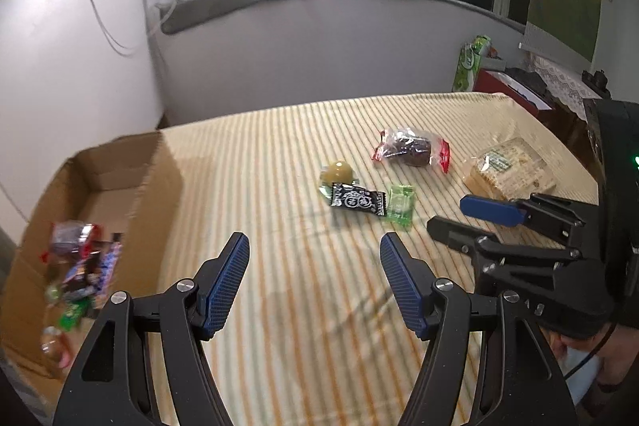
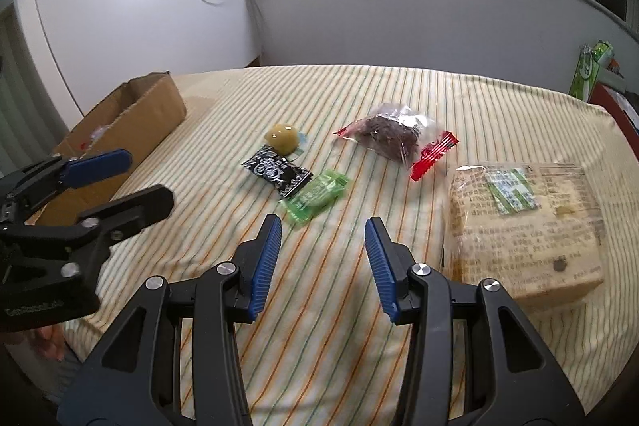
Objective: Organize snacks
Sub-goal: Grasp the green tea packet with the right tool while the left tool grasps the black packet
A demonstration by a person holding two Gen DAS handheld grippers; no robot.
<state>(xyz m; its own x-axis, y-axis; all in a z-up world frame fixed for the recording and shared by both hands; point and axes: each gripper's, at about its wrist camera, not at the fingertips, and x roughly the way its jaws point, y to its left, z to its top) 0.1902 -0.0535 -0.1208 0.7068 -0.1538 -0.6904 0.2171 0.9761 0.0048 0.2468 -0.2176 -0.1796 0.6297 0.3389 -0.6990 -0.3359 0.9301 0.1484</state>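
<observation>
Loose snacks lie on the striped cloth: a yellow-green round jelly (image 1: 337, 172) (image 2: 281, 137), a black patterned packet (image 1: 358, 201) (image 2: 275, 171), a green packet (image 1: 400, 206) (image 2: 317, 196), a clear bag with red ends holding dark pieces (image 1: 413, 147) (image 2: 393, 138), and a wrapped pale cake block (image 1: 509, 170) (image 2: 523, 222). My left gripper (image 1: 314, 242) is open and empty, short of the black packet. My right gripper (image 2: 322, 226) is open and empty, just near of the green packet; it also shows at the right of the left wrist view (image 1: 463, 214).
An open cardboard box (image 1: 131, 178) (image 2: 131, 118) at the table's left holds several wrapped snacks (image 1: 80, 266). A white wall and window sill run behind the table. A green bag (image 1: 469, 60) and red box (image 1: 507, 86) stand off the far right corner.
</observation>
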